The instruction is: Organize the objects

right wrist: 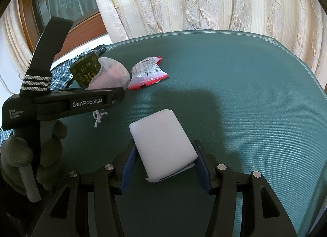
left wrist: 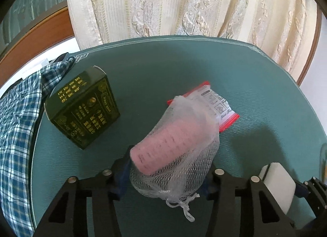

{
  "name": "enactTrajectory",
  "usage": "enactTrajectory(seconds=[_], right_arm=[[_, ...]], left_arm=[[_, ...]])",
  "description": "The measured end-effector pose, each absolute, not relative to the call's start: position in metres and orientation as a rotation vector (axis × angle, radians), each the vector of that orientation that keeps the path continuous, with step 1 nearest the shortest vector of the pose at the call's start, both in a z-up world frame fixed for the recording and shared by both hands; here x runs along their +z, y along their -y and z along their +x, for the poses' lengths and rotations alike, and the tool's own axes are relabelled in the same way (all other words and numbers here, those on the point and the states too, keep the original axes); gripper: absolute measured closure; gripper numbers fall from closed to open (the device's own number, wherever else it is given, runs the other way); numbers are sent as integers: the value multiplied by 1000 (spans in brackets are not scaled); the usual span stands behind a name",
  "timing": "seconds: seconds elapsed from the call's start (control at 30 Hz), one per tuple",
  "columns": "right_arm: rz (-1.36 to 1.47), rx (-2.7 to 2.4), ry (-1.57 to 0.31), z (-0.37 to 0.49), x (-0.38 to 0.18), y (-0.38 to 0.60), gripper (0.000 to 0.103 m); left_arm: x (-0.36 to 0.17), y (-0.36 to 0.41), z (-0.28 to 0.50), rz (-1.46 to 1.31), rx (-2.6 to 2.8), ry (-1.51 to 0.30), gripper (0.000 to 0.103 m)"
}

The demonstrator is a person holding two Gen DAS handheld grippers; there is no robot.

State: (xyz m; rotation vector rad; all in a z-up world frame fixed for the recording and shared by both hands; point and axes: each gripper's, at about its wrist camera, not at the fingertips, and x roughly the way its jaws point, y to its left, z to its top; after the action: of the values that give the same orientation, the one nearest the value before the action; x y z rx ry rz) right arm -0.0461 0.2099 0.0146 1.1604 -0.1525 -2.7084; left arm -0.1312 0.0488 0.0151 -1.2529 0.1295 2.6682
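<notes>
My left gripper [left wrist: 166, 170] is shut on a white mesh bag [left wrist: 179, 167] holding a pink roll [left wrist: 163, 145], lifted above the green table mat [left wrist: 184, 63]. A dark green box with gold print [left wrist: 81, 108] stands to its left. A red-edged packet [left wrist: 216, 104] lies just beyond the bag. My right gripper [right wrist: 165, 165] is shut on a white foam block [right wrist: 163, 145], which also shows in the left wrist view [left wrist: 278, 186]. In the right wrist view the mesh bag [right wrist: 114, 75], green box [right wrist: 85, 71] and packet [right wrist: 149, 71] sit at the upper left.
A blue plaid cloth [left wrist: 18, 126] hangs over the mat's left edge. Cream patterned curtains [left wrist: 184, 2] hang behind the table. A wooden frame [left wrist: 36, 36] runs at the back left. The gloved hand [right wrist: 47, 151] holds the left gripper's handle.
</notes>
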Motion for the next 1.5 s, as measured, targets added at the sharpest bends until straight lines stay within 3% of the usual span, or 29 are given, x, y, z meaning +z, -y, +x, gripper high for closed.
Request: enactTrajectory(seconds=[0.9, 1.5], right_arm=[[1152, -2714, 164, -45, 14, -210, 49], [1189, -2771, 379, 6, 17, -252, 50]], left_arm=[[18, -39, -81, -1285, 2771, 13, 50], [12, -66, -49, -1270, 2767, -80, 50]])
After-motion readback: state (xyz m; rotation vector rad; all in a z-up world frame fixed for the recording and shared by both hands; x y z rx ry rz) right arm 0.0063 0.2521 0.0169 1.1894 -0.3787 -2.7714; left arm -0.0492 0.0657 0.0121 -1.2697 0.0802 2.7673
